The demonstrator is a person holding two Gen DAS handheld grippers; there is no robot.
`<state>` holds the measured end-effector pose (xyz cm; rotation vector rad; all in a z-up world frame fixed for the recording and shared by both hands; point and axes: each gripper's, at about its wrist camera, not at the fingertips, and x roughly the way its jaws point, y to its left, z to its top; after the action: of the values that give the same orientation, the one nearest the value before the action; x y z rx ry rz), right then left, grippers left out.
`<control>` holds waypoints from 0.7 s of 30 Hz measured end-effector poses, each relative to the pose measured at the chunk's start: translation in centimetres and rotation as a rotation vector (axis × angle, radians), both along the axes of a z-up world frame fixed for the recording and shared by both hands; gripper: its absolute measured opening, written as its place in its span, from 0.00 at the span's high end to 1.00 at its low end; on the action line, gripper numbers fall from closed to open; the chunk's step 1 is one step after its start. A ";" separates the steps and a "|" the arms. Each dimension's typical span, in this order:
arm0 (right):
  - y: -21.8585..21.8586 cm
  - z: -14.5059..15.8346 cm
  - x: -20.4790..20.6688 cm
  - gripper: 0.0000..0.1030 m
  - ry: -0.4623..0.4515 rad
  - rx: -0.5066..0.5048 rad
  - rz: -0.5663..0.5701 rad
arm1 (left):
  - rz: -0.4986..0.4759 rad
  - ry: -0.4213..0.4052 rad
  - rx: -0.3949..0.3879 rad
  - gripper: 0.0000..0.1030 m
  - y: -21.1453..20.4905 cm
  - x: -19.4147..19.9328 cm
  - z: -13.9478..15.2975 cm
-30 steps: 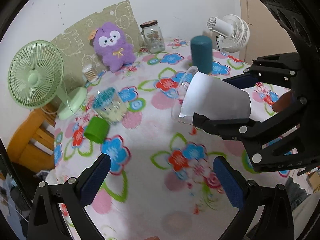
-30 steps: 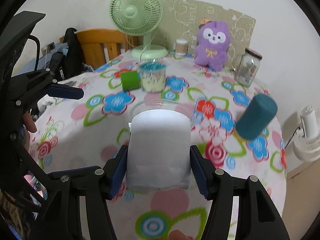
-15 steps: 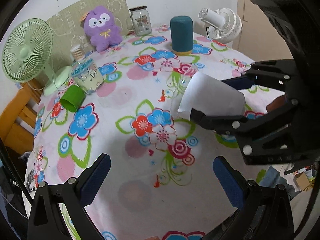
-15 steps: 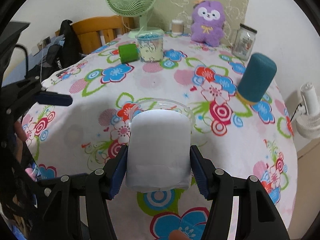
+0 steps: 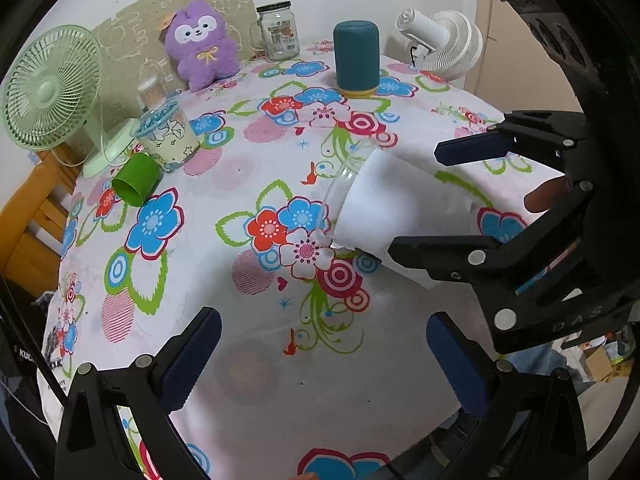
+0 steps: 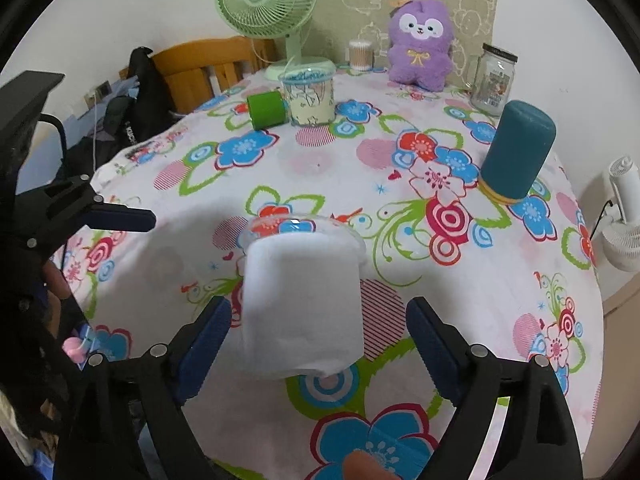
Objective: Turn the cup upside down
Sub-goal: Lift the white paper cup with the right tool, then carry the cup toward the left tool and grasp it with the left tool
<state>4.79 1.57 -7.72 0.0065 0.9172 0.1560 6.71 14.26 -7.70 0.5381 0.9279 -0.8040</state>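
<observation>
A clear plastic cup with a white paper sleeve (image 6: 304, 300) lies tilted on its side between my right gripper's fingers, mouth pointing away toward the table middle. My right gripper (image 6: 320, 344) is open; both blue pads stand clear of the sleeve. In the left wrist view the cup (image 5: 392, 208) rests with its rim on the floral tablecloth (image 5: 248, 344), and the right gripper (image 5: 440, 196) spreads around it. My left gripper (image 5: 320, 364) is open and empty above the near tablecloth.
On the table stand a teal cylinder (image 6: 518, 156), a glass jar (image 6: 494, 78), a purple plush toy (image 6: 420, 44), a green fan (image 6: 266, 4), a printed lidded cup (image 6: 308, 94) and a green cup on its side (image 6: 266, 110). A white fan (image 5: 440, 44) sits at the table's right edge.
My right gripper has opened and let go of the cup, which dropped lower with its rim on the cloth. Both grippers pulled back toward the near table edge.
</observation>
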 end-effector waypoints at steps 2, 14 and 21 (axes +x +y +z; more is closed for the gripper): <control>-0.5 0.8 -0.4 0.12 -0.008 0.009 0.006 | 0.010 0.004 -0.013 0.00 0.1 0.0 0.5; -6.2 5.0 -5.1 0.07 -0.099 0.007 -0.034 | 0.128 0.162 -0.189 0.00 -1.8 0.5 3.2; -10.5 2.6 -5.7 0.07 -0.061 0.043 -0.112 | 0.270 0.202 -0.232 0.00 -4.0 0.0 3.0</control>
<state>-0.94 -8.98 -5.15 0.0917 0.8498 0.0716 6.71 10.26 -4.73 0.1260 1.0501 -0.7167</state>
